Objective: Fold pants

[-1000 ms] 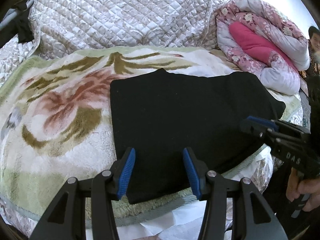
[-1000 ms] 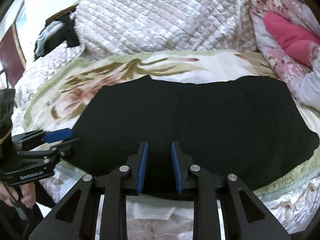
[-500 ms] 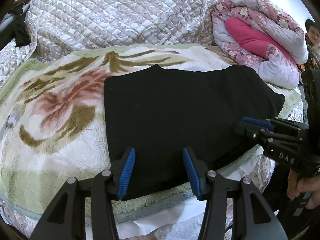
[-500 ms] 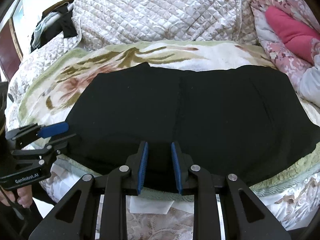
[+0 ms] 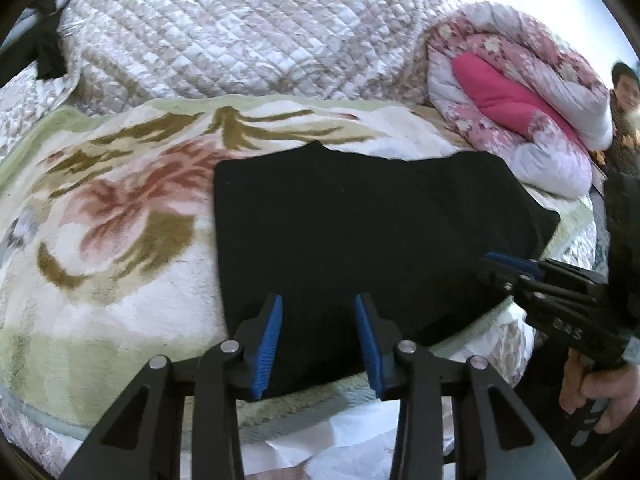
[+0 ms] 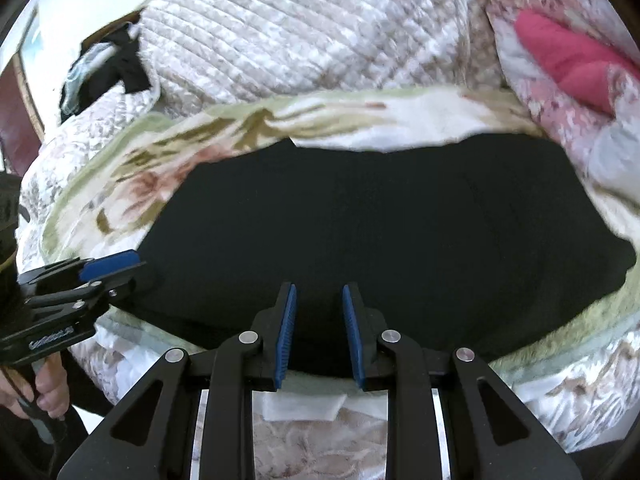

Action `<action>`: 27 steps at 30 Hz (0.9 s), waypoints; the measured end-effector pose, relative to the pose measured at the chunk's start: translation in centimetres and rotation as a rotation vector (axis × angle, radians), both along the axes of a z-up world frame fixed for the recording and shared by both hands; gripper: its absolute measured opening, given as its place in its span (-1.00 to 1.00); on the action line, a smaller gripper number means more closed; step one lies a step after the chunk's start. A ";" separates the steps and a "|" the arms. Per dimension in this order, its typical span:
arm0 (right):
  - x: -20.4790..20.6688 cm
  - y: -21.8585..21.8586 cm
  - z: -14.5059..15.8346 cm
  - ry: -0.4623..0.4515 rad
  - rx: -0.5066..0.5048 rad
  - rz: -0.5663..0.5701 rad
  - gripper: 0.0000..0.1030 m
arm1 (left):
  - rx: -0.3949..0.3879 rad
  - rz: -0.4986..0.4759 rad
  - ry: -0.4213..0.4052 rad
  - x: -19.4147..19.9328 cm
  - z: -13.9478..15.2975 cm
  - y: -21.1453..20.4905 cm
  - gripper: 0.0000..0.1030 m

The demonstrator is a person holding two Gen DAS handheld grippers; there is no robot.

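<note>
The black pants [image 5: 360, 232] are lying flat, folded into a wide rectangle, on a floral blanket [image 5: 112, 216] on the bed. The left hand-held gripper [image 5: 318, 334] has just been closing its jaws but still gapes over the near edge with nothing pinched. The right hand-held gripper [image 6: 319, 330] sits narrowly parted over the same edge, gripping nothing either.

It was a home bedroom: a bed [image 5: 100, 320] under a floral blanket [image 5: 120, 216], quilted coverlet [image 5: 248, 40] and rolled duvet [image 5: 540, 92].
</note>
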State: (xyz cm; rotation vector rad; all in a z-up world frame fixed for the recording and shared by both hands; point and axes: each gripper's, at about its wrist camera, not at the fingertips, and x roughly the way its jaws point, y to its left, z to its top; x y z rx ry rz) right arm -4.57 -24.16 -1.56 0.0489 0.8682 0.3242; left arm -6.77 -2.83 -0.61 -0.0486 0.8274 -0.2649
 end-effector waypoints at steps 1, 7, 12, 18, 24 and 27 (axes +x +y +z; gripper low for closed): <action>0.0 -0.4 0.1 -0.003 0.005 -0.014 -0.54 | 0.008 -0.013 0.005 0.0 -0.2 -0.3 -0.22; -0.3 -5.8 1.6 -0.044 0.069 -0.250 -0.50 | 0.009 -0.034 0.004 -0.3 -0.1 -0.8 -0.22; -2.0 -10.4 2.2 -0.094 0.215 -0.438 0.01 | 0.016 -0.034 0.004 -0.3 -0.1 -0.9 -0.22; -2.6 -14.8 1.3 -0.062 0.332 -0.593 0.04 | 0.017 -0.034 0.005 -0.3 -0.3 -0.9 -0.22; -0.3 -16.7 0.5 -0.026 0.435 -0.641 0.11 | 0.020 -0.033 0.003 -0.2 -0.4 -1.0 -0.22; 0.3 -17.1 0.2 -0.030 0.462 -0.677 0.11 | 0.019 -0.033 0.003 -0.2 -0.4 -1.0 -0.22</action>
